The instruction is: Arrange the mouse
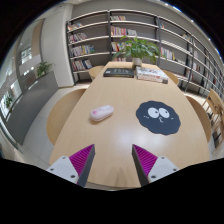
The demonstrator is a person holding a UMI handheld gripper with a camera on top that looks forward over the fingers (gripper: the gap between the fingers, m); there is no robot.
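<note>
Jaws standing apart, nothing between the pink pads [83, 158] | mouse [101, 113] sits on the counter [115, 135] ahead, toward its left edge | round black mouse mat [158, 116] well right of it, near the right edge | keyboard [118, 72], potted plant [141, 50] at the far end | bookshelves [100, 35] behind

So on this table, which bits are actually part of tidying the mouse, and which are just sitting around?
Part of the job:
- mouse, on the bare table left of the pad
- black mouse pad, its likely home
- gripper, open, holding nothing

Just lying about:
- keyboard at the far end
- books beside it
- potted plant
- bookshelves behind
</note>
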